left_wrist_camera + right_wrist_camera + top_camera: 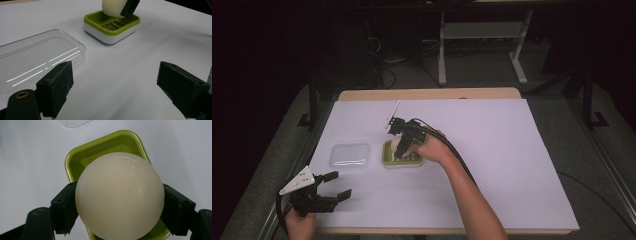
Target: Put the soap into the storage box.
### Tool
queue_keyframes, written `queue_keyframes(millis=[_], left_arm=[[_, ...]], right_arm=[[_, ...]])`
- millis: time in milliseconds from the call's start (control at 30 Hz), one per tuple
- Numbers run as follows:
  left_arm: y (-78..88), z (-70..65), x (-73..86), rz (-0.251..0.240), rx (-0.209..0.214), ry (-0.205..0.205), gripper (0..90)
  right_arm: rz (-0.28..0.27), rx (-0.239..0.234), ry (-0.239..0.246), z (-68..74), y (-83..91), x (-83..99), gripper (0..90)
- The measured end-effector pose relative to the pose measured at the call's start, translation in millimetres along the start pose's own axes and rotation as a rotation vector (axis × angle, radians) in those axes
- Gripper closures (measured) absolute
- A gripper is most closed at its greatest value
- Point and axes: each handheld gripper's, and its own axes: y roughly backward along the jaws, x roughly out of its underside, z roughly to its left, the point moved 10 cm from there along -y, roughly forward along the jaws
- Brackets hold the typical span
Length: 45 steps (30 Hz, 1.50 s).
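A cream-white rounded soap [120,195] sits between the jaws of my right gripper [120,206], which is shut on it just above a green soap dish [100,147]. From above, that gripper [401,148] points down over the dish [388,159] near the table's middle. In the left gripper view the soap [112,7] hangs over the slatted green dish [111,25] with its white base. My left gripper [338,186] stands open at the near left edge, its jaws wide apart with nothing between them [115,95].
A clear plastic lid [350,156] lies flat on the white table cover [512,165], left of the dish and just beyond my left gripper; it is close ahead at the left [37,57]. A thin white stick [393,114] lies beyond the dish.
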Motion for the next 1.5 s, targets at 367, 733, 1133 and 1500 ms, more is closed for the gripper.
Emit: queue_keyframes(millis=[367,733,1133,1500], left_arm=[[0.1,-0.1,-0.1,-0.001,0.001,-0.002,12.8],[0.2,-0.1,-0.2,-0.002,0.001,-0.002,12.8],[0.3,0.0,-0.2,-0.002,0.001,-0.002,12.8],[0.5,0.1,-0.1,-0.002,0.001,-0.003,12.8]], right_arm=[[0.019,0.005,0.003,-1.1,-6.8,1.3,23.9],[0.022,0.001,-0.006,-1.5,-9.6,1.9,23.9],[0.035,-0.001,-0.013,-2.5,-14.8,3.8,23.9],[0.037,-0.003,-0.014,-1.9,-17.7,3.0,23.9]])
